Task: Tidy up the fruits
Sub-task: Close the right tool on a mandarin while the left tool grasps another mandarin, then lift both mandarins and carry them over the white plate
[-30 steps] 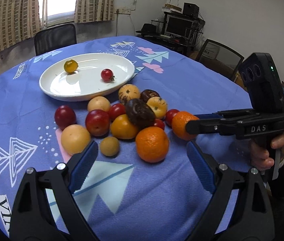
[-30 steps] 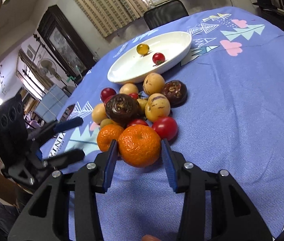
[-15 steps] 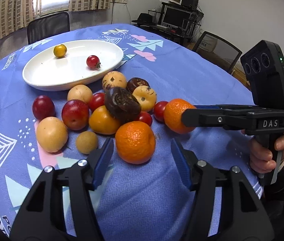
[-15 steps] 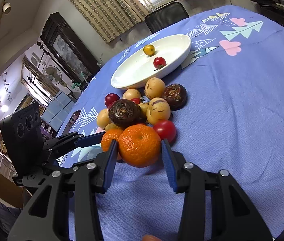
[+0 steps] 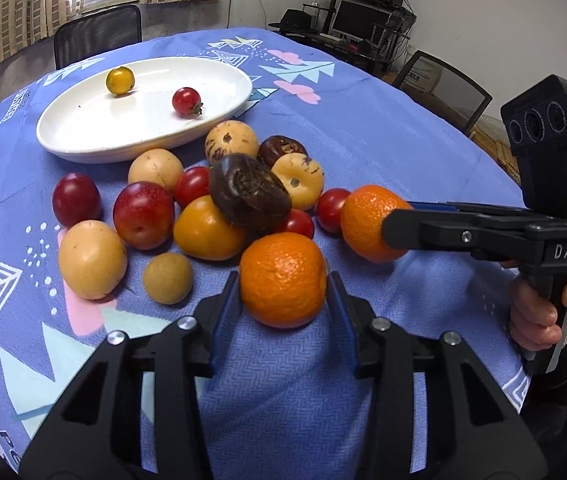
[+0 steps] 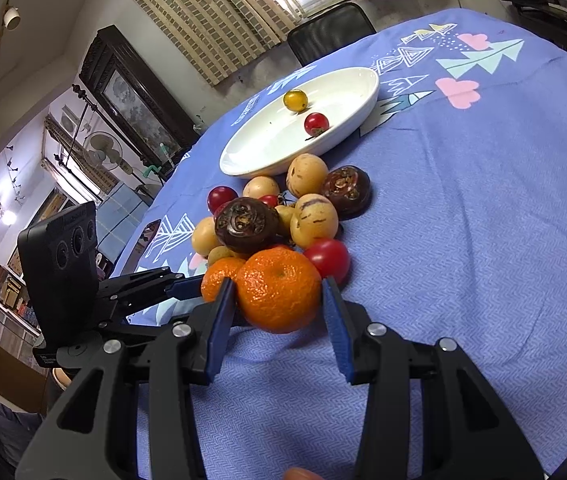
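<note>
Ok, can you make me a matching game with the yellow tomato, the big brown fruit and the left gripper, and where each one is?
Things:
1. yellow tomato
2. big brown fruit
3. left gripper

Places:
A. around an orange
B. on the plate
C. on top of the pile

Pairs: 1-B, 2-C, 3-A

the left gripper moved forward to the near orange and its fingers closed in until they touched both sides. the right gripper lifted a little.
</note>
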